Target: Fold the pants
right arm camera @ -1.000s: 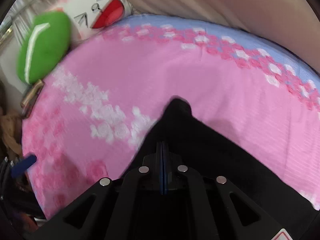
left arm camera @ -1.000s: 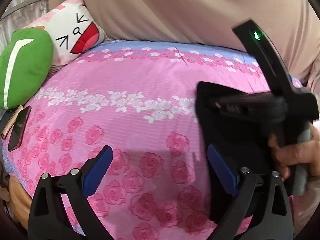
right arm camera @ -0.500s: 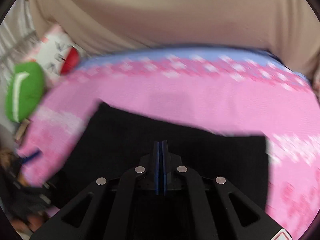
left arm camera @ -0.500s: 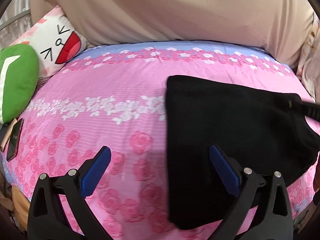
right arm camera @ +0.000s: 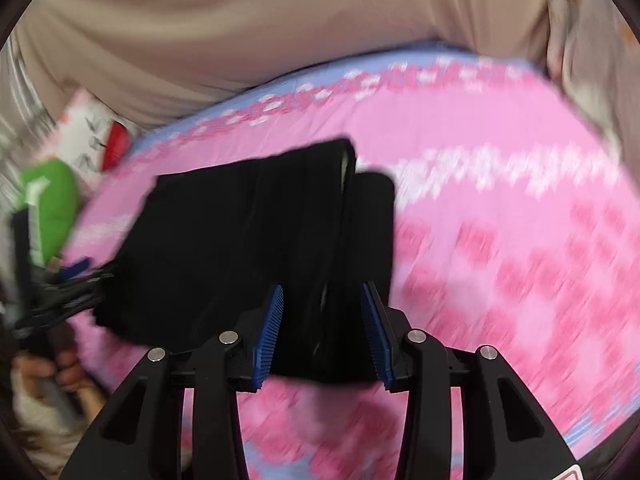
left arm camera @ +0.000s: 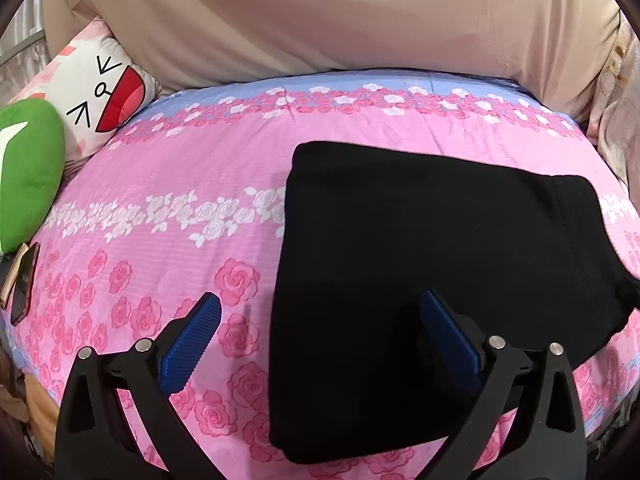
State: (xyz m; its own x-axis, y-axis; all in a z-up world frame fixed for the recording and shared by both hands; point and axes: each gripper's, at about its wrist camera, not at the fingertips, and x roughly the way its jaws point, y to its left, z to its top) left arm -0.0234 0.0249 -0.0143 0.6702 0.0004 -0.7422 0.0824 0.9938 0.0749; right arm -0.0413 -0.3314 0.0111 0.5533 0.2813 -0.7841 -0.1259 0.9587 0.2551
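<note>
The black pants (left arm camera: 420, 248) lie folded into a flat rectangle on the pink rose-patterned bed sheet (left arm camera: 168, 184), right of centre in the left wrist view. My left gripper (left arm camera: 320, 332) is open and empty, just above the near left edge of the pants. In the blurred right wrist view the pants (right arm camera: 248, 240) lie in folded layers ahead. My right gripper (right arm camera: 322, 322) is open, its blue pads (right arm camera: 269, 332) apart over the near edge of the pants, holding nothing.
A green cushion (left arm camera: 28, 176) and a white cat-face pillow (left arm camera: 100, 96) sit at the bed's far left. A phone (left arm camera: 24, 280) lies near the left edge. A beige cover (left arm camera: 320, 16) rises behind the bed. The left gripper (right arm camera: 68, 280) shows at left in the right wrist view.
My right gripper was shut on the pants, laid the fold over, and has now opened and let go. The pants now lie flat and folded. My left gripper stayed open.
</note>
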